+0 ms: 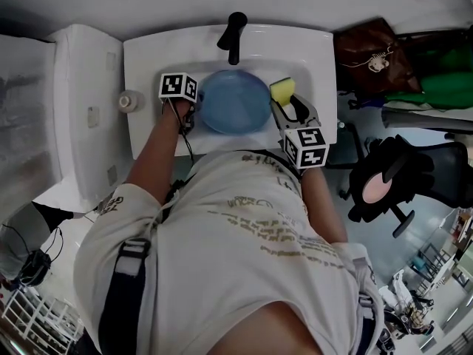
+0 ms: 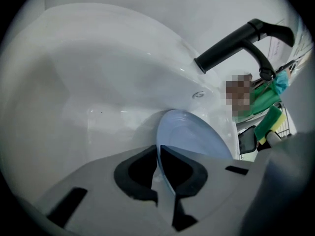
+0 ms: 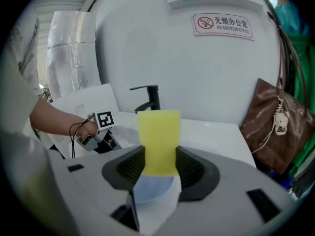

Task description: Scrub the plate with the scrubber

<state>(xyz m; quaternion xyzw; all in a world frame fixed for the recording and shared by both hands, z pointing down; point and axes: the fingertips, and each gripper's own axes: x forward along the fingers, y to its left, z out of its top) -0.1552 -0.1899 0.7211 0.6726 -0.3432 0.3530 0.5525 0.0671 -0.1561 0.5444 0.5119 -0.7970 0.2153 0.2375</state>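
The plate (image 1: 235,102) is pale blue. The scrubber (image 1: 282,90) is yellow, perhaps green-backed, though the left gripper view blurs it. The sink (image 1: 148,58) is white and its faucet (image 1: 234,35) black. The left tool (image 2: 158,170) and right tool (image 3: 157,154) are grey and black, with black-and-white square markers. The bag (image 1: 373,54) is brown.

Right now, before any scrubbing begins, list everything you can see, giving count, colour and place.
sink: 1, white, against the wall
faucet: 1, black, sink's back edge
plate: 1, blue, in the sink basin
scrubber: 1, yellow, over the sink's right side
handbag: 1, brown, right of the sink
office chair: 1, black, floor at right
no-smoking sign: 1, red and white, on the wall
left tool: 1, grey, shut on the plate's edge
right tool: 1, grey, shut on the scrubber
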